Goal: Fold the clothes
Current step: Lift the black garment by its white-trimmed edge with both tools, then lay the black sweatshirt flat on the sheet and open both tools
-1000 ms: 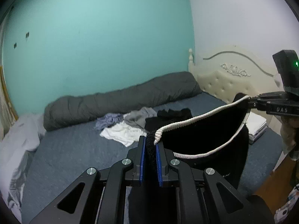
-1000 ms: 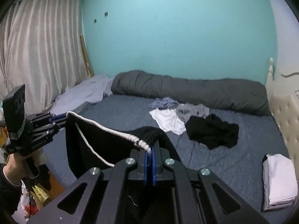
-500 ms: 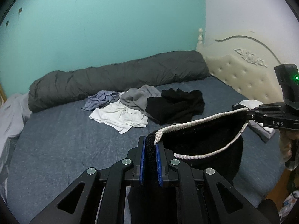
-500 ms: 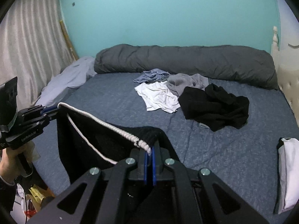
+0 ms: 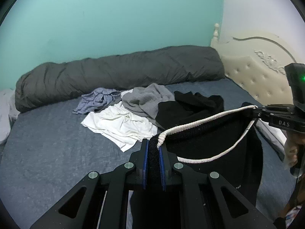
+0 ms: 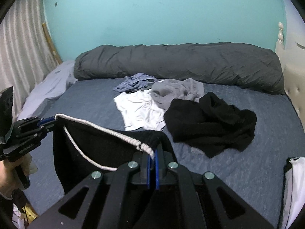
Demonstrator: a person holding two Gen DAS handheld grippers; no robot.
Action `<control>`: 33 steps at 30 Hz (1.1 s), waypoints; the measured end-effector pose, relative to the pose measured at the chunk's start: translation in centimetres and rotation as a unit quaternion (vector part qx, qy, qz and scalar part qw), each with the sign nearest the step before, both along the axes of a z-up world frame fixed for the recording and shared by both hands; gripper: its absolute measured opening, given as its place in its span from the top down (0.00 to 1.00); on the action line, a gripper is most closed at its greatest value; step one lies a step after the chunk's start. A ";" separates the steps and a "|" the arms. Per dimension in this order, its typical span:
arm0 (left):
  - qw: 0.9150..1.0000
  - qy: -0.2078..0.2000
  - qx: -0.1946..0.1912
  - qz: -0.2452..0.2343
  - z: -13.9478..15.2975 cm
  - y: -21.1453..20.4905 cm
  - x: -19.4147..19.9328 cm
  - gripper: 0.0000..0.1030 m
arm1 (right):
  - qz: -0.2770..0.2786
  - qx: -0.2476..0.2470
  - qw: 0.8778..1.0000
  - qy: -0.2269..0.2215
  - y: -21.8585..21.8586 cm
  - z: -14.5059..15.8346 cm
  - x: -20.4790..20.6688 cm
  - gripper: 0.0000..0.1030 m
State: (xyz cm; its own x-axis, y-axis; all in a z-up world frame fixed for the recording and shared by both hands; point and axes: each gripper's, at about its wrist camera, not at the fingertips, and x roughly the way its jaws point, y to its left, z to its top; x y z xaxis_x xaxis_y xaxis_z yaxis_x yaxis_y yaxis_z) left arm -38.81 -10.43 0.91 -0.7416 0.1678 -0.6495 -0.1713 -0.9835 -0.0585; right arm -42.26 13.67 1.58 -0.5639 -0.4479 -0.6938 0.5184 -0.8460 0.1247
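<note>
**Black garment held up between two grippers above the bed**

The black garment [image 5: 213, 143] hangs in the air, stretched by its top edge, which has a white cord trim [image 5: 205, 119]. The left gripper [image 5: 153, 148] is closed on one top corner; the black cloth fills the narrow gap between its blue pads. The right gripper [image 6: 152, 153] is closed on the other top corner, with the cord end pinched between its pads. In the left wrist view the right gripper sits at 3 o'clock; in the right wrist view the left gripper sits at 9 o'clock. The cloth drops down from both jaws and covers part of the bed [image 5: 47, 143] in front.

Behind the garment, toward 12 o'clock, a pile of loose clothes lies on the blue sheet: a white shirt [image 6: 139, 108], a grey top [image 6: 175, 91] partly over it, a blue-grey piece [image 6: 135, 82] behind, and a black heap [image 6: 211, 124] touching the grey top. All of them are well apart from the held garment. A long dark grey duvet roll [image 6: 181, 61] lies along the teal wall. A folded white item [image 6: 293, 187] is at 4 o'clock in the right wrist view. The cream headboard [image 5: 253, 72] stands at 2 o'clock in the left wrist view, and a curtain [image 6: 21, 57] hangs at 10 o'clock in the right wrist view.
</note>
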 end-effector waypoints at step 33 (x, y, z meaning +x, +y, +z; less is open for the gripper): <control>0.983 -0.134 0.124 0.018 -21.8 -4.4 -12.1 0.64 | -0.007 0.064 0.992 -0.108 -3.8 -21.4 -12.6 0.82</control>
State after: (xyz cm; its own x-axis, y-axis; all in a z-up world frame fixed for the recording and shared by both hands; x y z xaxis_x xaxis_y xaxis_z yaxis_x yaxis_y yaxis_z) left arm -50.93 -14.86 -20.93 -0.5581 0.3226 -0.7645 -0.0820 -0.9383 -0.3360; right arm -54.91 9.83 -19.82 -0.4010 -0.3416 -0.8500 0.4801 -0.8686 0.1226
